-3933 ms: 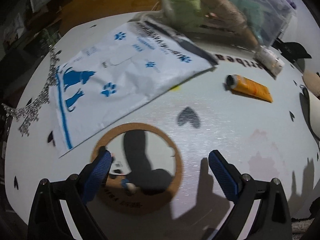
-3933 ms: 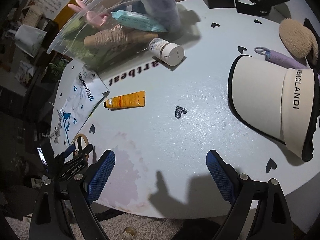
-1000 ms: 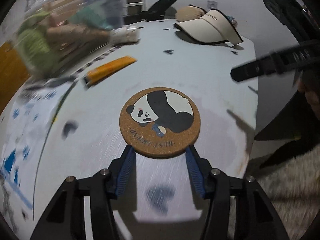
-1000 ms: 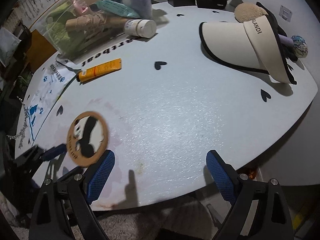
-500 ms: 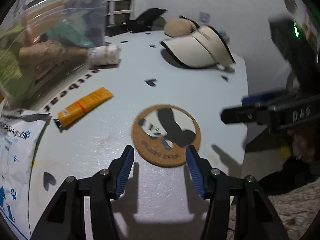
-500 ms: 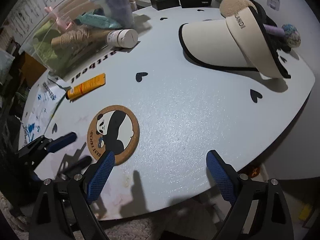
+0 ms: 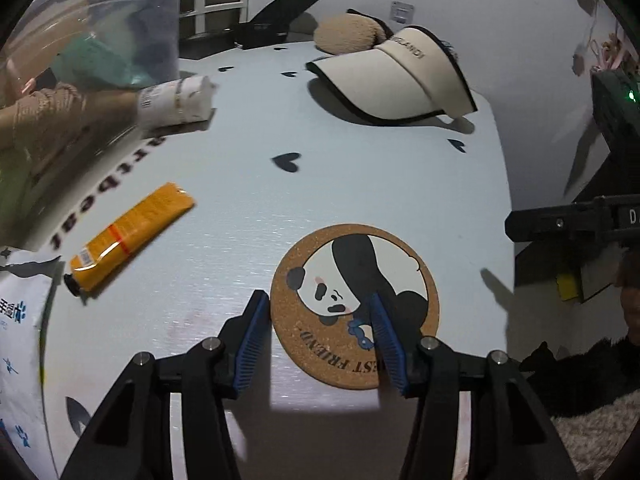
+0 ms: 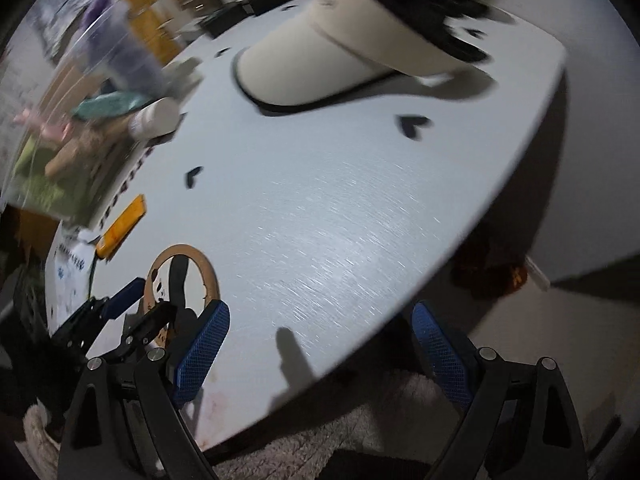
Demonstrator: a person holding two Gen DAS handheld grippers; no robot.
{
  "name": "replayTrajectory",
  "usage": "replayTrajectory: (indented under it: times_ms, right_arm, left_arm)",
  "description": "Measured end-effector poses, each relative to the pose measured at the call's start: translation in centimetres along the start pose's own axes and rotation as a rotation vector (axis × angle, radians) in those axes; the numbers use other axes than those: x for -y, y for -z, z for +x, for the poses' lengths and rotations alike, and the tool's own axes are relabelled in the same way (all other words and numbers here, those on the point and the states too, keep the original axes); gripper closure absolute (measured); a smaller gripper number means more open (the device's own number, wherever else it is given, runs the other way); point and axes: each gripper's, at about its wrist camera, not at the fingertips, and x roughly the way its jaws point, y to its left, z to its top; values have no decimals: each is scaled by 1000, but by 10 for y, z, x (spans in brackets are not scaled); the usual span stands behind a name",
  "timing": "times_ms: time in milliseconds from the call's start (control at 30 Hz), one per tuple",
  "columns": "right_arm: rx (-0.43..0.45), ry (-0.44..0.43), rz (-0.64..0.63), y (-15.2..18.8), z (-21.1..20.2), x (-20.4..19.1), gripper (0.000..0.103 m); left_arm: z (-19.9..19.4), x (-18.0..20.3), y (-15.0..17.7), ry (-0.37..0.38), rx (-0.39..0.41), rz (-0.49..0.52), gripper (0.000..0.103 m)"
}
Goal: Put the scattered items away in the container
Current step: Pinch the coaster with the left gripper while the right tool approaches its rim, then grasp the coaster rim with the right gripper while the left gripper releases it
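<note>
— Left gripper [image 7: 318, 334] sits at the bottom centre of the left wrist view, its blue pads parted; how does the coaster lie against them?

— Cork panda coaster [image 7: 355, 305] lies flat on the pale table [image 7: 360, 184], lower centre-right of that frame; the left pad stands just beside its left rim, and the right pad crosses over its lower right part; whether either pad touches the cork, I cannot tell; nothing is clamped.

— And the other tool?

— Right gripper [image 8: 320, 354] fills the bottom of the right wrist view, fingers wide apart, empty, over the table's near edge; that picture is blurred; the coaster shows at its lower left, well to the left of the gap between the fingers.

— Where is the container?

— Clear plastic bin [image 7: 52, 80] occupies the upper left of the left wrist view, with brown, green and teal things inside; a white bottle [image 7: 176, 98] lies on its side just beside it.

— Anything else scattered?

— An orange tube [image 7: 128, 232] lies at left centre, well apart from the coaster; a cream visor [image 7: 392, 80] rests at upper centre-right; a paw-print mailer bag [image 7: 20, 320] shows at the lower left edge.
</note>
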Motion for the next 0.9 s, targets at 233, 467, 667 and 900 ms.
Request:
replayTrajectory:
  times_ms: [233,467,667,900]
  right_arm:
    - [-44,-64,126,22,1,24,10]
    - [-64,-261,342,33,10,45,13]
    - [-86,-351,547,45,20,73,30]
    - [-103,-415,573,52,32,75,32]
  left_arm:
    - [5,26,-1,26,10,7,51]
    - [14,73,0,90,19,96,51]
    - [19,89,-2,113,14,121,51]
    - [22,98,-4,128,-1,147,51]
